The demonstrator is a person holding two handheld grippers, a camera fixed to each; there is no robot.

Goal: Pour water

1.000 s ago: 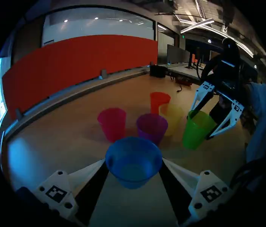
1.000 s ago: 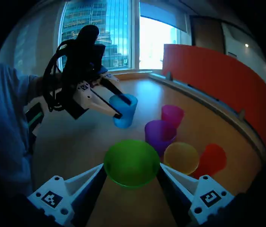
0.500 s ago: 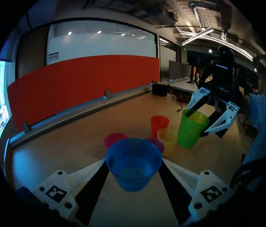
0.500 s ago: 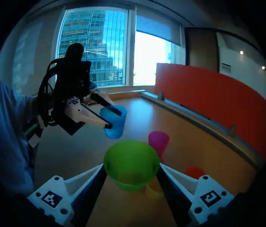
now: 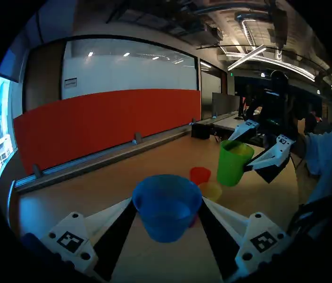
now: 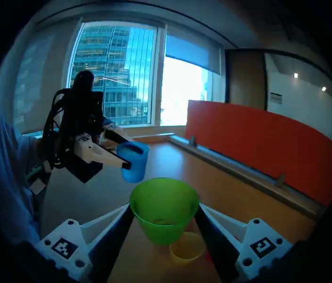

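Starting on the left, our left gripper (image 5: 167, 203) is clamped on the blue cup (image 5: 167, 219). Both fingers press its sides and hold it upright, up off the table (image 5: 95, 188). Past it, the red cup (image 5: 198, 173) and yellow cup (image 5: 211, 190) sit on the table right beside each other. Further right, the green cup (image 6: 164, 221) hangs in the air, squeezed between the right gripper (image 6: 164, 207) fingers, also upright. From the right gripper view, the blue cup sits up and to the left of the green one, near but not touching.

We'd say we're maybe halfway. Both cups are picked up and brought close, but the pour itself hasn't started: neither cup is tipped and there's no stream. We can't tell how much water is in either cup. What's left is lining up one rim over the other, tilting, then setting both down.

As for writing, there's not much. The marker tags (image 5: 70, 239) on the gripper fingers are black-and-white patterns, not words. A small sign (image 5: 70, 82) above the orange wall panel (image 5: 104, 122) is too tiny to read. The cups look plain, with no logos.
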